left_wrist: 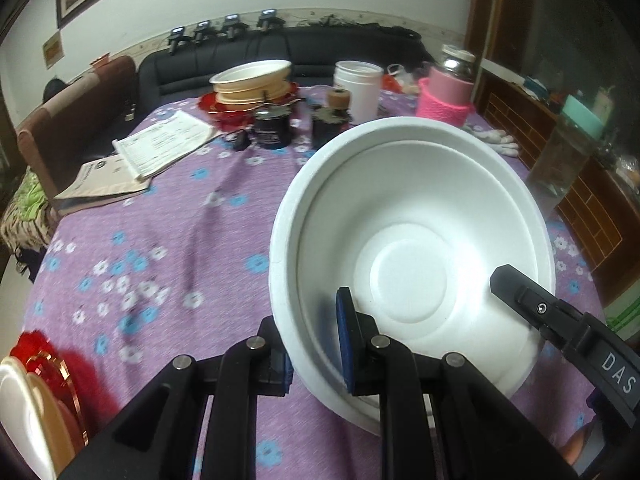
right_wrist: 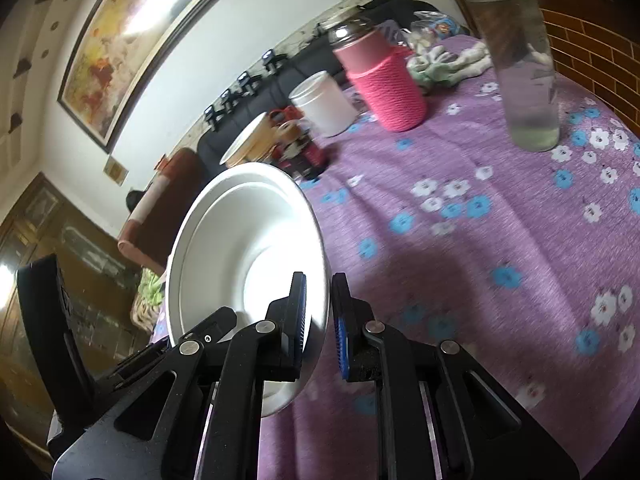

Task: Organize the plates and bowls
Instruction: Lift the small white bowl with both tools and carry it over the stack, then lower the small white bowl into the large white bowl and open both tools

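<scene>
A white foam bowl (left_wrist: 408, 248) hangs tilted above the purple flowered tablecloth (left_wrist: 168, 240), gripped from both sides. My left gripper (left_wrist: 316, 360) is shut on its near-left rim, one pad inside and one outside. My right gripper (right_wrist: 320, 320) is shut on the opposite rim of the bowl (right_wrist: 248, 240); one of its fingers (left_wrist: 520, 296) shows inside the bowl in the left wrist view. A stack of tan and white bowls (left_wrist: 252, 80) sits on a red plate (left_wrist: 224, 110) at the far side. White, tan and red plates (left_wrist: 28, 400) lie at the near left edge.
Beyond the bowl stand a pink-sleeved jar (right_wrist: 384, 84), a white canister (right_wrist: 324, 104), dark cups (left_wrist: 272, 128) and a tall glass bottle (right_wrist: 520, 60). Papers (left_wrist: 144, 156) lie at the left. A black sofa (left_wrist: 280, 52) runs behind the table.
</scene>
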Demonstrator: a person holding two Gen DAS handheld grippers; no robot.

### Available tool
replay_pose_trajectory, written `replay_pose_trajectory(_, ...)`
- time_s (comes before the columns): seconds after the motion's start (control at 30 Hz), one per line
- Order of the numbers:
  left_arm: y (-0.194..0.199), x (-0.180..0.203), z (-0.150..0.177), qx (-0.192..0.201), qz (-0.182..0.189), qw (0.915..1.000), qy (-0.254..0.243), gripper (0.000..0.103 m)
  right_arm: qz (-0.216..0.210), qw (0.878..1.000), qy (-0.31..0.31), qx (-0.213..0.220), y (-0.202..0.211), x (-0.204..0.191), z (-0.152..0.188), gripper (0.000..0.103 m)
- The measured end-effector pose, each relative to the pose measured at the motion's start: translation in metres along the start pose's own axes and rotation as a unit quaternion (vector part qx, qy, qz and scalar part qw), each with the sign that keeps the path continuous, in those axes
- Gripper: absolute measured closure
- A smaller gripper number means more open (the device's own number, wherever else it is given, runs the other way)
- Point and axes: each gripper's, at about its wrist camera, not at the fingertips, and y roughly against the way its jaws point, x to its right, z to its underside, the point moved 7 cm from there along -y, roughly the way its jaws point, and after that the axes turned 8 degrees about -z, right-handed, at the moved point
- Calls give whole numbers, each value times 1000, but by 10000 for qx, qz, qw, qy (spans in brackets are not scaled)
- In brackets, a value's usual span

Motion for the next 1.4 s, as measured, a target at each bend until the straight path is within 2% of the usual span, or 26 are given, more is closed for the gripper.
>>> replay_pose_trajectory(0.43,44,-71,28,286,-317,9980,461,86,-291,9971,674,-218,0,-73,43,91)
replay_pose_trajectory(0.8,72,-117,46,494,-525,9942,792,86,-549,9915,1139,-322,3,-129,73,91)
replay_pose_trajectory(1.4,95,-180,64,684,-715,9866,1297,86,-847,9815,1646,-497,-5,-199,112,91)
